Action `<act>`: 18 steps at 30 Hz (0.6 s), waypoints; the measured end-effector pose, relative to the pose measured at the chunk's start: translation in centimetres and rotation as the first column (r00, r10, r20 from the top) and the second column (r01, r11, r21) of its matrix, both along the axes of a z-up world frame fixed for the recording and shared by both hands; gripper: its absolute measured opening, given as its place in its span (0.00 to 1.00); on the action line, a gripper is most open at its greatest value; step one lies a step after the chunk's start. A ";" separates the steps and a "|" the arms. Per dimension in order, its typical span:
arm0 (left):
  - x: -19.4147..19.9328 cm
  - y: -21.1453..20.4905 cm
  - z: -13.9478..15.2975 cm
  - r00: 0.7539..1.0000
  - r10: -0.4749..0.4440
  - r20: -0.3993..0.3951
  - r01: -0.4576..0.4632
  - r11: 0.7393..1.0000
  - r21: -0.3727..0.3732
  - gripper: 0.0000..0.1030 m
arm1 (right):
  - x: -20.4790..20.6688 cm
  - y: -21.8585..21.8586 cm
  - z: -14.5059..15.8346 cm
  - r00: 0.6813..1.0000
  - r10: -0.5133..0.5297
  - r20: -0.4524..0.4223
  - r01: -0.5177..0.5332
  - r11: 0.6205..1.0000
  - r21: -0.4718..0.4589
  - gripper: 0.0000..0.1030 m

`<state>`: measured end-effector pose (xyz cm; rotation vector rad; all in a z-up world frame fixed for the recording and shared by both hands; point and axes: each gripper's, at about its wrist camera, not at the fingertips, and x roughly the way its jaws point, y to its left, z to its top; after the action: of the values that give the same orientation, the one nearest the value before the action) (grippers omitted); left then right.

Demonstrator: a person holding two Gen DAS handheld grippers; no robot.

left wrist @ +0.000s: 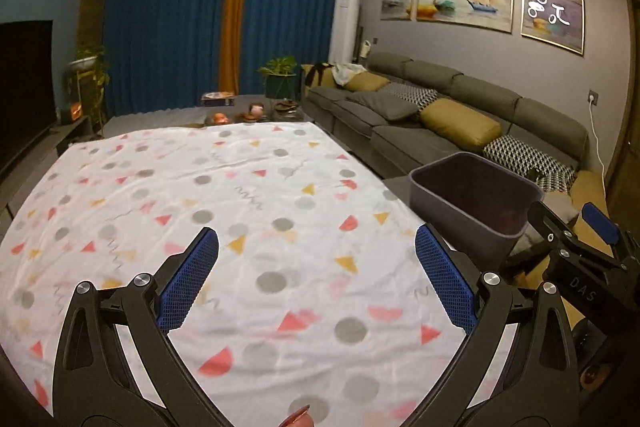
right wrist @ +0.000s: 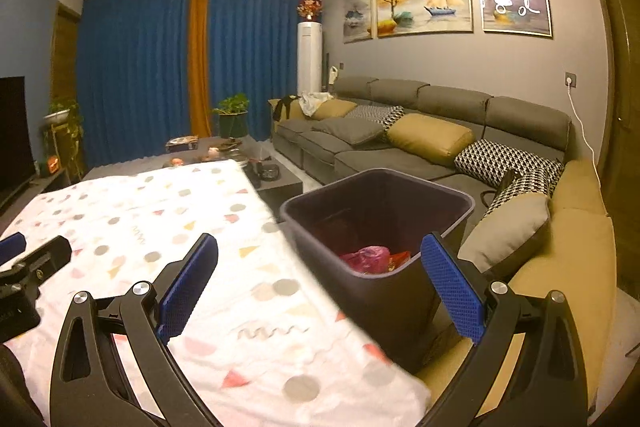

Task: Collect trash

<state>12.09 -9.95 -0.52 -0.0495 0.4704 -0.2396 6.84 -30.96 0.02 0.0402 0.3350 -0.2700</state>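
The task was judged nearly done: pink and red trash was seen in the bin just ahead of the wide, empty right gripper, no trash was seen on the bench ahead of the equally wide, empty left gripper

Grey sofa, blue curtains
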 end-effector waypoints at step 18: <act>-7.3 5.2 1.4 0.997 0.034 0.069 -0.032 0.999 -0.036 0.94 | -7.2 6.1 1.8 0.997 0.054 0.063 -0.052 0.998 -0.029 0.95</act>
<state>4.78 -4.70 0.85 -0.0824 0.3960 -0.2165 -0.38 -24.83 1.86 0.0130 0.2689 -0.2198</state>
